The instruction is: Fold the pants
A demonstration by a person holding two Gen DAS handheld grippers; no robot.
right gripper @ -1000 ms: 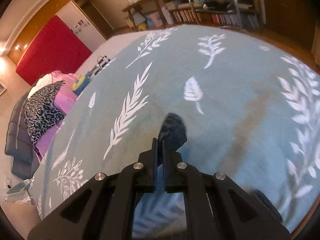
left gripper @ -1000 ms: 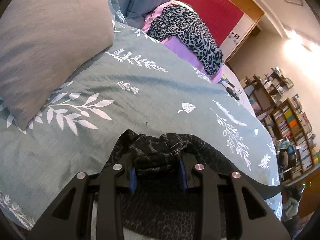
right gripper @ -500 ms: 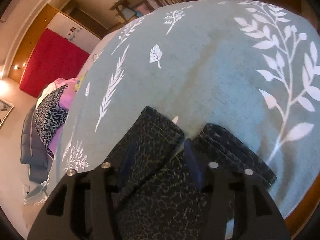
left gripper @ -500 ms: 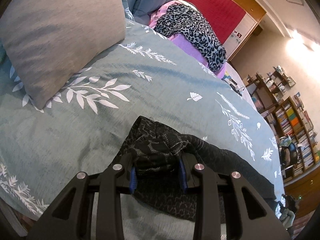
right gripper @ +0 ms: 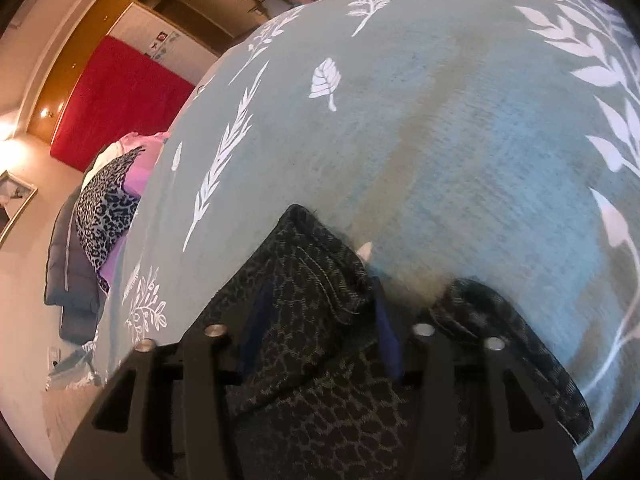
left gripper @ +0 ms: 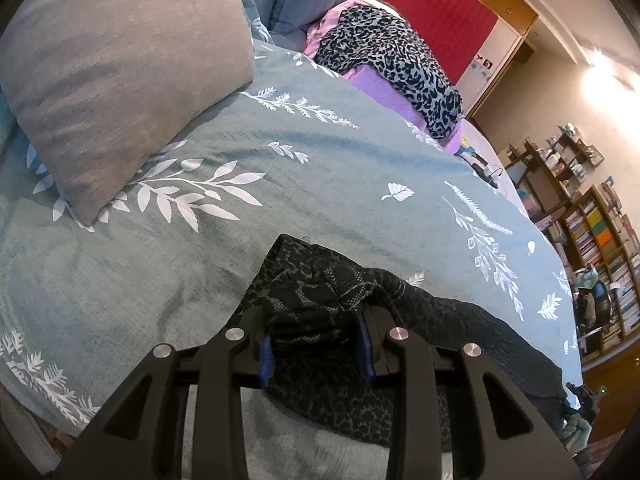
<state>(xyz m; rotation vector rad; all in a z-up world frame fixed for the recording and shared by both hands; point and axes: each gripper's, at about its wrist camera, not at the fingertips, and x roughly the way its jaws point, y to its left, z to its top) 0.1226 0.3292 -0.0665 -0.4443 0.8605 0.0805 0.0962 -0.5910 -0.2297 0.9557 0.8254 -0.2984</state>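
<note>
1. The left gripper (left gripper: 316, 344) has its jaws drawn narrow on a bunched wad of the dark patterned pants (left gripper: 320, 304); the cloth fills the gap and spills just ahead of the pads.
2. The right gripper (right gripper: 320, 328) has just been closing. One folded leg end lies between its blue pads (right gripper: 386, 336), which flank the cloth, but the blur leaves it unclear whether they press yet.
3. A second leg end (right gripper: 492, 320) lies just right of the right jaws, outside them.
4. From the left jaws the pants run back and to the right, so the long axis seems to stretch between the two hands, each at one end.
5. Ahead of both jaws lies bare teal bedspread (left gripper: 320, 160), the likely room for a fold.
6. Far left beyond the left jaws sits a grey pillow (left gripper: 120, 68).
</note>
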